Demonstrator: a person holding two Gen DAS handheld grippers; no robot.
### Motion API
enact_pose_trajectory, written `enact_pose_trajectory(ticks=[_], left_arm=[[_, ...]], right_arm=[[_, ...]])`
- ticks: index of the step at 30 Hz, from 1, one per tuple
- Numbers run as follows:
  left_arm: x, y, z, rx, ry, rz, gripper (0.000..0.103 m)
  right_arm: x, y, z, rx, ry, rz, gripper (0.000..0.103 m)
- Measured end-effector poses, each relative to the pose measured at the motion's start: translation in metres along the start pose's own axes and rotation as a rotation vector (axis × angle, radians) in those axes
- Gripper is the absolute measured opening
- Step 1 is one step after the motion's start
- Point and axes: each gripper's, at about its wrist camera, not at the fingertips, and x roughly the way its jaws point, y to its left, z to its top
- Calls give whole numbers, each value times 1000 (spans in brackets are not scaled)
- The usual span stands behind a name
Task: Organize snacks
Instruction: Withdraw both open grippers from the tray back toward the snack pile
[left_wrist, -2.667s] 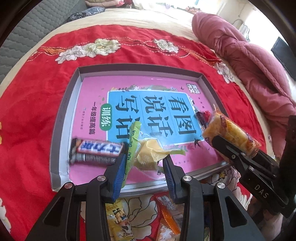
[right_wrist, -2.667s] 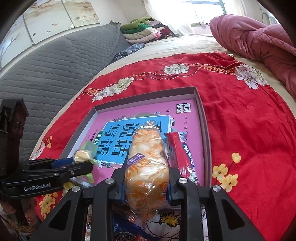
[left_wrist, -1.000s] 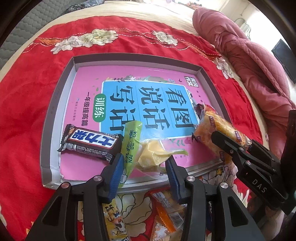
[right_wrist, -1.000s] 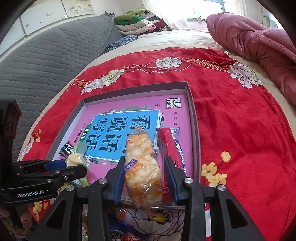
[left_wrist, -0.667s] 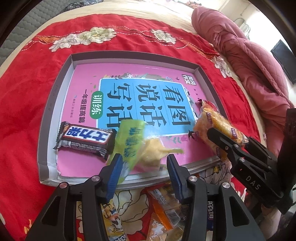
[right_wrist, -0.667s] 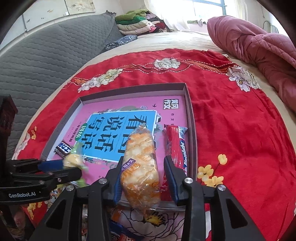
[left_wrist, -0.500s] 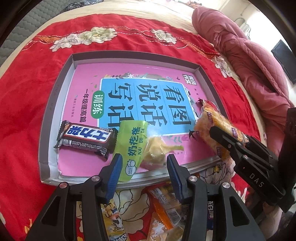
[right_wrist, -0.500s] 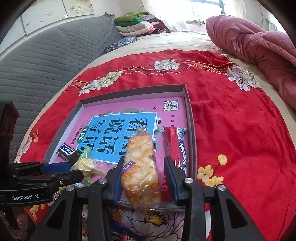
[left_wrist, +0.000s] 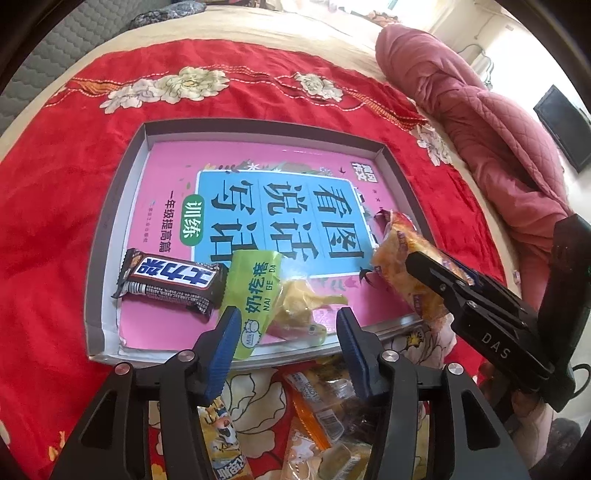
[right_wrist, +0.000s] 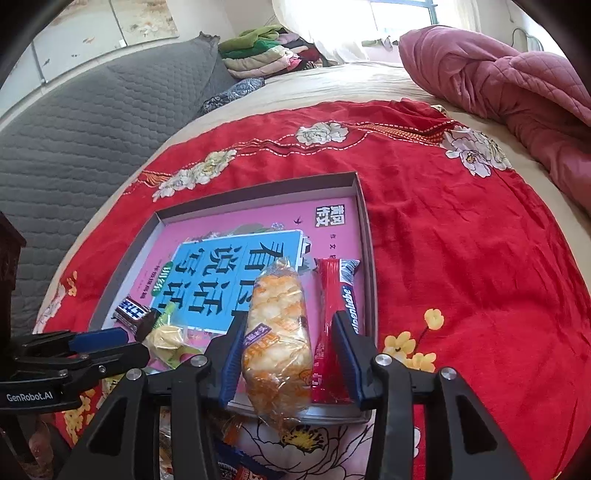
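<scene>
A grey tray (left_wrist: 110, 221) lined with a pink book lies on the red cloth. In it are a dark chocolate bar (left_wrist: 170, 280), a green-and-yellow packet (left_wrist: 273, 299), an orange cracker pack (right_wrist: 275, 332) and a red stick snack (right_wrist: 328, 314). My left gripper (left_wrist: 288, 328) hovers at the near rim. Its jaws are opening, and the green packet lies loose between them. My right gripper (right_wrist: 288, 350) is also opening. The cracker pack rests in the tray between its pads, one end over the near rim, with the red stick beside it.
Several loose snack packets (left_wrist: 314, 406) lie on the red floral cloth (right_wrist: 461, 258) just in front of the tray. A pink quilt (left_wrist: 498, 147) is bunched at the right. A grey padded headboard (right_wrist: 92, 129) and folded clothes (right_wrist: 266, 51) stand behind.
Both jaws have widened. The green packet has dropped flat beside the chocolate bar, and the cracker pack has settled into the tray next to the red stick.
</scene>
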Motion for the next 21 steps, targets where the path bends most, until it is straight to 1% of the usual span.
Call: enact_pose_trajectory(ticks=[3, 16, 21], left_arm=[[-3, -1, -1, 4, -6, -2, 55], [-12, 2, 0, -12, -21, -12, 56], [-14, 4, -1, -15, -20, -14, 56]], right_arm=[[-4, 0, 2, 8, -17, 26, 46], [-12, -4, 6, 12, -33, 28, 46], [-18, -14, 7, 43, -12, 55, 46]])
